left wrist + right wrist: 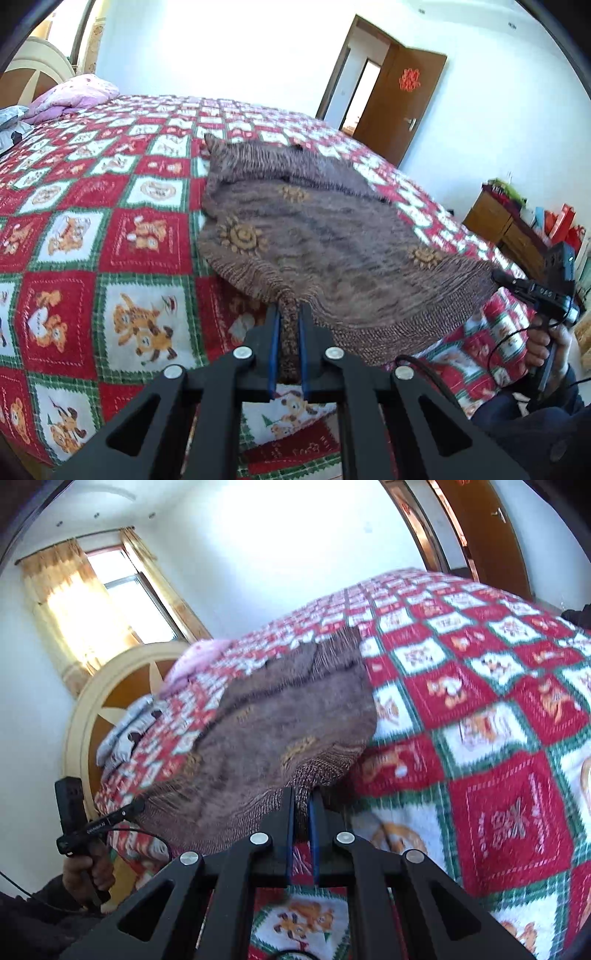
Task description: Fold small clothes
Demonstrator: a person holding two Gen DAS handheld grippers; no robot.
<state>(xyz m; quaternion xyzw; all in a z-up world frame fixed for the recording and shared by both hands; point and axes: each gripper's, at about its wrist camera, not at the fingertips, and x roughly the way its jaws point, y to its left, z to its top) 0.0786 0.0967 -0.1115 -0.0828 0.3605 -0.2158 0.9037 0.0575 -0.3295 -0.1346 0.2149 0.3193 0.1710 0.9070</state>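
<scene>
A small brown knitted sweater [314,229] with tan sunflower motifs lies on the bed, its sleeves folded across the far part. My left gripper [289,314] is shut on the sweater's ribbed hem at the near left corner. My right gripper [303,801] is shut on the hem at the other corner of the sweater [280,716]. The hem is raised off the quilt between the two grippers. The right gripper [498,276] also shows at the right of the left wrist view, and the left gripper [138,806] at the left of the right wrist view.
The bed is covered by a red, green and white checked quilt [110,240] with bear pictures. A pink pillow [74,96] and grey clothes [125,731] lie near the headboard [110,686]. A wooden cabinet [509,225] and an open door [399,96] are beyond the bed.
</scene>
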